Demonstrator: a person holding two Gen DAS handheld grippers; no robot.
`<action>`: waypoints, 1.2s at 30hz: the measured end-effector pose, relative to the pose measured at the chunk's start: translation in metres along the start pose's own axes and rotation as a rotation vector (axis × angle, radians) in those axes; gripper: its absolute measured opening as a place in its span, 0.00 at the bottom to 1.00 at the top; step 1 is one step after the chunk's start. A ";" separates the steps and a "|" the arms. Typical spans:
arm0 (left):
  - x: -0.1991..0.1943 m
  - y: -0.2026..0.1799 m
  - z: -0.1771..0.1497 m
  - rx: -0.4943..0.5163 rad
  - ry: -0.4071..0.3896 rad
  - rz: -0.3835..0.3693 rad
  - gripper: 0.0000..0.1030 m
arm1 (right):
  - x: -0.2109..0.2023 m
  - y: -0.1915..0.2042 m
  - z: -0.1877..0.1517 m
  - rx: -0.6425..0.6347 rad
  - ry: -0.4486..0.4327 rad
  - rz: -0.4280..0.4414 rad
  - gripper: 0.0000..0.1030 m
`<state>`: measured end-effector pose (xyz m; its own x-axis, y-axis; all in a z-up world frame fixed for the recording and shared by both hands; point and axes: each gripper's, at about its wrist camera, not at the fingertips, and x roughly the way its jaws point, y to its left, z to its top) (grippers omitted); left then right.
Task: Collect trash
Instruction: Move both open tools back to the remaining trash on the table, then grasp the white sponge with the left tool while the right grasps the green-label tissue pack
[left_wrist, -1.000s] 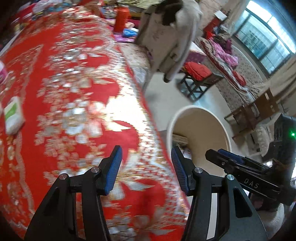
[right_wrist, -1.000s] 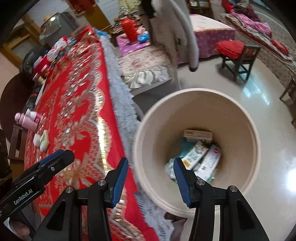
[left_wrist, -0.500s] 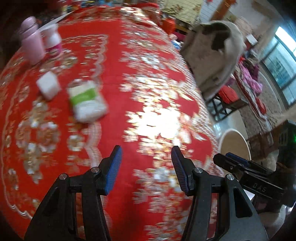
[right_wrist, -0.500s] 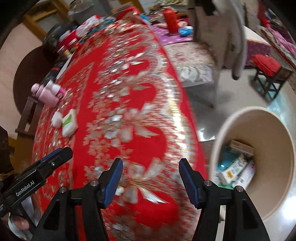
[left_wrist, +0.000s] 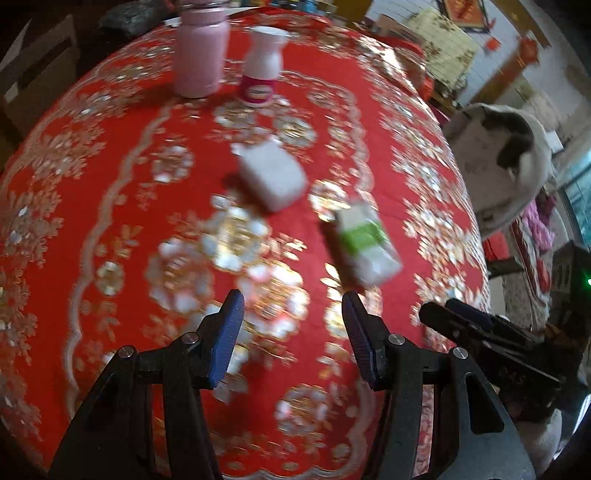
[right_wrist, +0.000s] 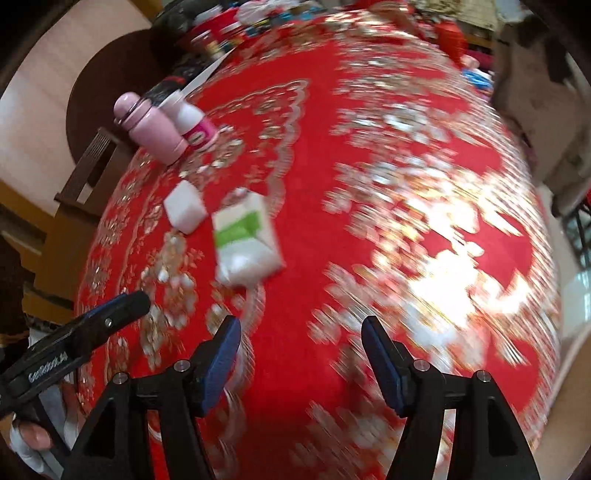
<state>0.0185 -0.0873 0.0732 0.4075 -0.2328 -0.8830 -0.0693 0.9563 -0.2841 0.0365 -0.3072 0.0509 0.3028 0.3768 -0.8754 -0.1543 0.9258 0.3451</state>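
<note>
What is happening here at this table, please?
A person is collecting trash with two handheld grippers. Both the left gripper and the right gripper hover over the red tablecloth with nothing between the jaws; the right jaws have just been opening. A green-and-white packet and a white packet lie ahead, not yet picked up.

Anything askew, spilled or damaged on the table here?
Nothing stands out. The green-banded packet and white block lie loose on the tablecloth; both bottles stand upright. Motion blur hides finer detail.

Tissue pack (left_wrist: 364, 245) and small block (left_wrist: 271, 177) lie side by side on tablecloth (left_wrist: 110, 192); flask (left_wrist: 199, 51) and bottle (left_wrist: 262, 66) stand behind them.
</note>
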 end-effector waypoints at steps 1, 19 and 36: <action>0.000 0.007 0.003 -0.009 0.000 0.001 0.52 | 0.006 0.006 0.006 -0.015 0.004 0.002 0.64; 0.037 0.035 0.075 -0.165 0.012 -0.070 0.56 | 0.057 0.029 0.045 -0.171 0.006 -0.138 0.44; 0.080 0.005 0.099 -0.118 0.012 0.047 0.55 | 0.040 0.005 0.034 -0.063 -0.034 -0.088 0.44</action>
<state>0.1414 -0.0840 0.0383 0.3905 -0.1908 -0.9006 -0.1954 0.9388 -0.2836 0.0796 -0.2866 0.0292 0.3492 0.2961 -0.8890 -0.1839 0.9520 0.2448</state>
